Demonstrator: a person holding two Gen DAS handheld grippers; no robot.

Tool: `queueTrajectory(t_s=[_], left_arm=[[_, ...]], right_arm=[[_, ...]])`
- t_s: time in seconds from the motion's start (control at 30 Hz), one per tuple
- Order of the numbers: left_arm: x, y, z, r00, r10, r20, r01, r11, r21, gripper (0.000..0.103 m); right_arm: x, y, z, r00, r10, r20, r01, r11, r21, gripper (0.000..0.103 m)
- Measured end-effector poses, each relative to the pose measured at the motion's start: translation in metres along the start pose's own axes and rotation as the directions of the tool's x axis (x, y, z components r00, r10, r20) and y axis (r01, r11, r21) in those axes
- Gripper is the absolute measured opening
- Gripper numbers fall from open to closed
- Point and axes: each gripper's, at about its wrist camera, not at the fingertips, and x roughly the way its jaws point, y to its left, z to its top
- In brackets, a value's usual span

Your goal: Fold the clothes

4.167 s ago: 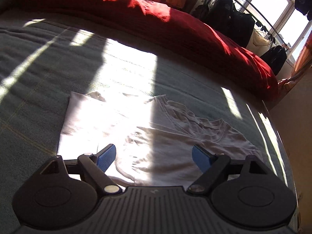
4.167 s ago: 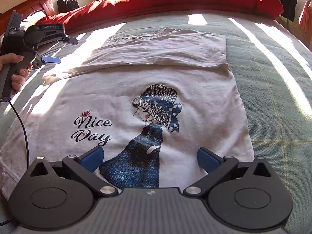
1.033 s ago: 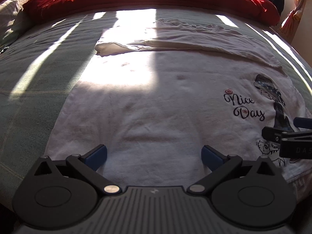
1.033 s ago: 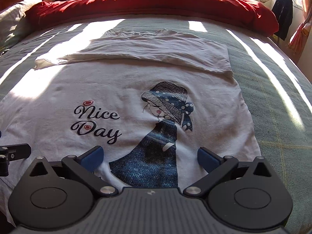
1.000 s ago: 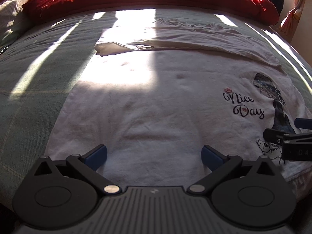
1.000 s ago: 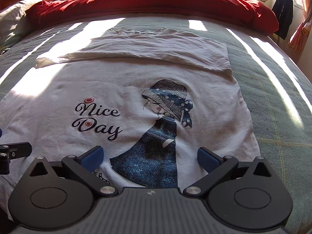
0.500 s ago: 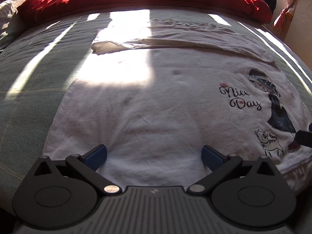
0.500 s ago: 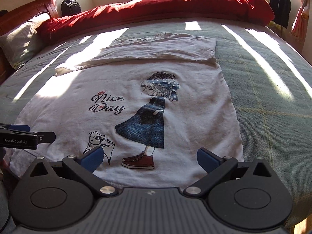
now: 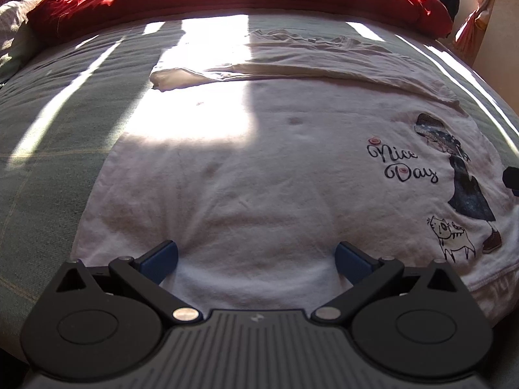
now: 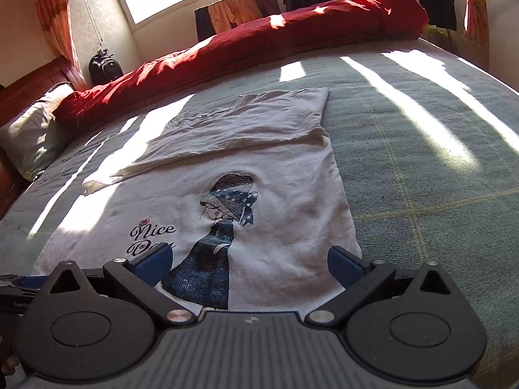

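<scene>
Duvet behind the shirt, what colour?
Red; the duvet shows best in the right wrist view.

Left gripper (image 9: pixel 256 256) and right gripper (image 10: pixel 249 264) both level and side by side — jaws spread wide, holding nothing.

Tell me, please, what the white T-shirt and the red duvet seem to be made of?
T-shirt: looks like soft matte cotton knit; it lies limp with fine creases, and the picture appears printed on it. Red duvet: probably woven cotton over a padded filling; it bunches in thick, puffy, dull folds. The fibre itself cannot be confirmed.
</scene>
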Motion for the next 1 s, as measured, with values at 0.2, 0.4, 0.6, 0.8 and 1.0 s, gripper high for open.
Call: queueTrajectory(t_s=[0.2,0.4,0.6,0.8,1.0], left_arm=[[0.0,0.002,0.002,1.0,-0.014,-0.008,0.015,1.0,0.025,0.103],[-0.005,-0.008,0.009,1.0,-0.007,0.015,0.005,0.996,0.092,0.103],[0.005,-0.002,0.013,0.998,-0.06,-0.008,0.06,0.996,0.066,0.103],[0.01,0.0,0.017,0.997,-0.073,-0.038,0.076,0.994,0.076,0.103],[0.011,0.002,0.018,0.996,-0.08,-0.048,0.083,0.994,0.072,0.103]], right_arm=[[0.023,-0.019,0.005,0.997,-0.069,0.018,0.067,0.996,0.06,0.1],[0.021,-0.014,0.023,0.999,-0.027,0.047,0.023,0.996,0.091,0.102],[0.047,-0.019,0.034,0.997,-0.067,-0.03,0.069,0.996,0.05,0.098],[0.038,-0.02,0.06,0.997,0.039,-0.064,-0.035,0.997,0.067,0.1],[0.065,-0.006,0.074,0.962,0.216,-0.169,-0.207,0.976,0.067,0.102]])
